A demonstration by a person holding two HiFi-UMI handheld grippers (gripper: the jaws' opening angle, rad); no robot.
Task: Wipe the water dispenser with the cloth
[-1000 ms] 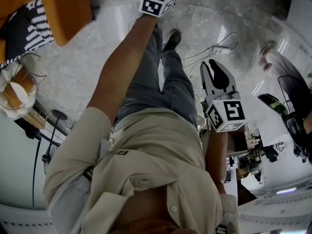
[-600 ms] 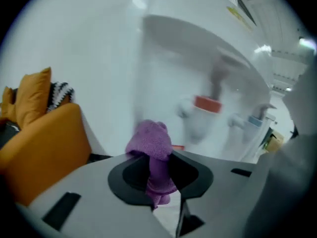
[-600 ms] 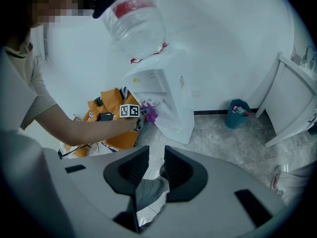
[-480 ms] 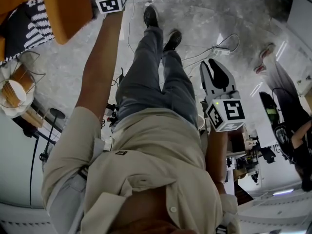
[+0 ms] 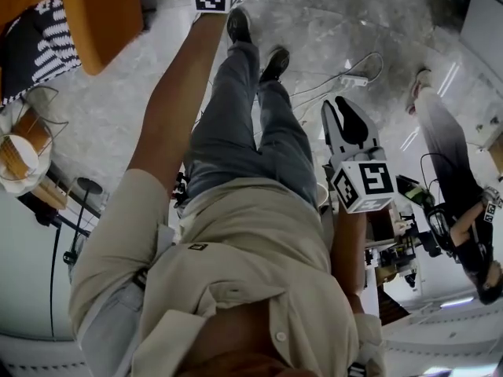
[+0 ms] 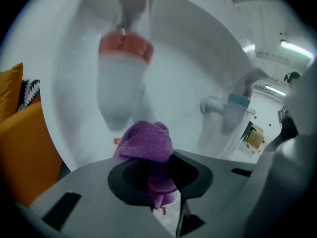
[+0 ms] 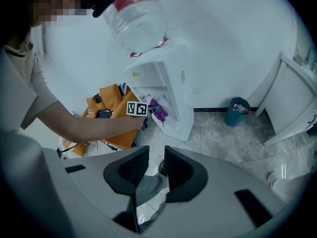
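One purple cloth (image 6: 146, 142) is pinched in the jaws of the left gripper (image 6: 161, 180). Its bunch is pointed at the white front of the one water dispenser (image 6: 183, 78), which stands upright straight ahead. Two taps are counted, one red (image 6: 121, 78) and one blue (image 6: 230, 108). The right gripper (image 7: 156, 170) is held well apart, its jaws narrowly parted on nothing, so the left is judged nearer.

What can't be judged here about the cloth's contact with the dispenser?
- Left gripper view: whether the cloth, clamped in the left gripper, touches the water dispenser. The dispenser's front is blurred because it is too close.
- Head view: the dispenser is out of frame, and that gripper's jaws are cut off by the top edge.
- Right gripper view: the contact spot is too small to read.
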